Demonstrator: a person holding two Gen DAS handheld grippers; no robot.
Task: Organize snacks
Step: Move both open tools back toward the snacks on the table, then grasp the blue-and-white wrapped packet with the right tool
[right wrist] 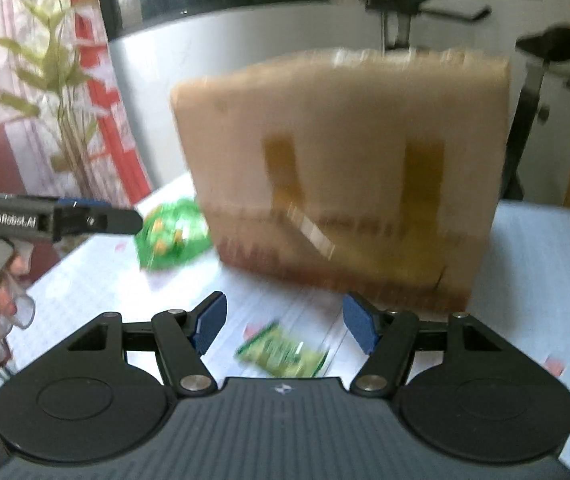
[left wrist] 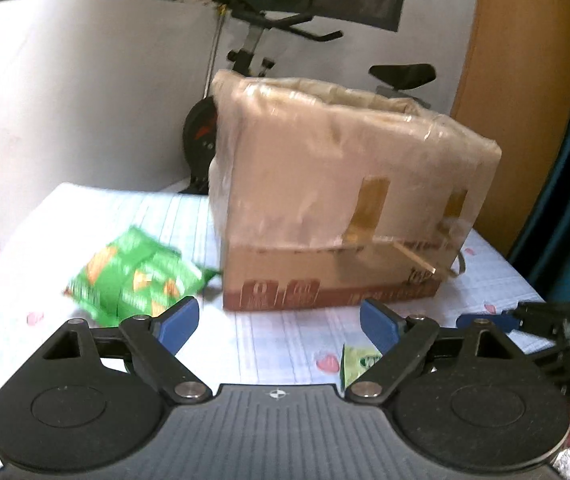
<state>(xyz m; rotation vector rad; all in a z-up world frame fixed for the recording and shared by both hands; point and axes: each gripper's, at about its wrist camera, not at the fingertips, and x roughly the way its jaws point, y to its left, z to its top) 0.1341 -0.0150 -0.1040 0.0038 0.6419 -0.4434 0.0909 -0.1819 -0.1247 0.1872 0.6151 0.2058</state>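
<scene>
Near the tabletop's front edge, my 2 grippers, left gripper (left wrist: 279, 322) and right gripper (right wrist: 285, 322), hang wide and empty; small packet (right wrist: 283, 350) lies below, bag (left wrist: 133, 276) left of box (left wrist: 345, 200). Next: grasp, I judge.

Your left wrist camera looks forward and slightly down over its claw (left wrist: 279, 326) at the cardboard box (left wrist: 349, 208), fairly near. Your right wrist camera faces the same box (right wrist: 345, 176) closer, from further right; both share the counter (left wrist: 97, 216) and green snack bag (left wrist: 137, 276).
</scene>
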